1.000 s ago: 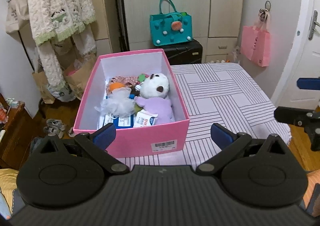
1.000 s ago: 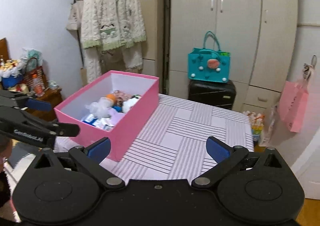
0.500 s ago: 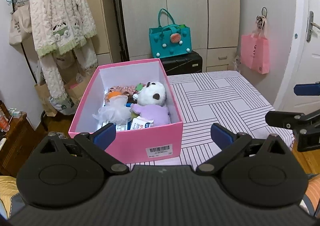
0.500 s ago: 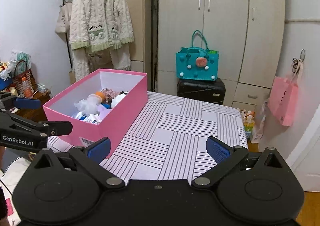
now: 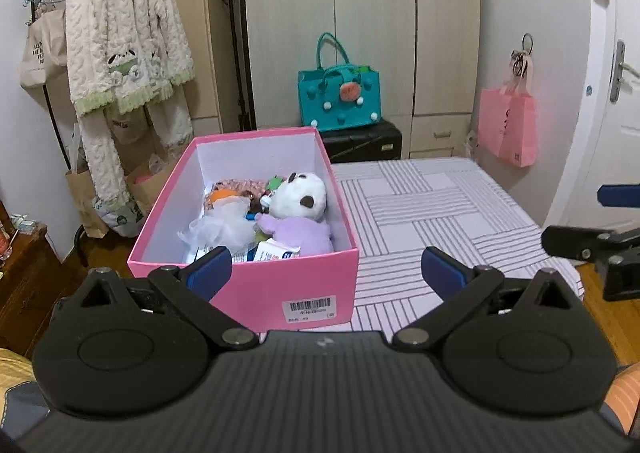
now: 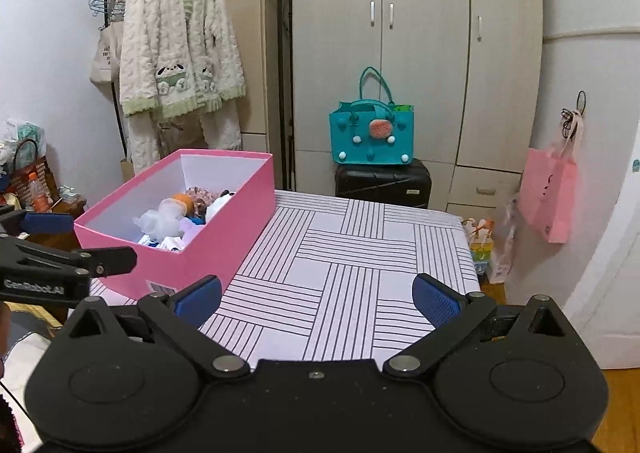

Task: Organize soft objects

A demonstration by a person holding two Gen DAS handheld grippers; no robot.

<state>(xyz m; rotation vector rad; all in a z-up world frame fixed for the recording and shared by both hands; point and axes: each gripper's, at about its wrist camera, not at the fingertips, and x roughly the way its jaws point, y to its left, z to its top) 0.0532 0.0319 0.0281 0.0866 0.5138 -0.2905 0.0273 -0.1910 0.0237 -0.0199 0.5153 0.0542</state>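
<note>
Both the left hand-held gripper (image 5: 325, 271) and right hand-held gripper (image 6: 316, 295) gape wide and empty, short of the pink box (image 5: 248, 285) on the desk (image 6: 360, 253).

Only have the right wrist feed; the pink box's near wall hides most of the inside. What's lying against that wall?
Observer: A plush with a white head and purple body, in the pink box, against its right wall.
Operator: Which way is its head?
Observer: Toward the far end, next to a small green piece.
Operator: Is anything on top of it?
Observer: No, it's uncovered. The white mesh puff lies at its left side, touching it.
</note>
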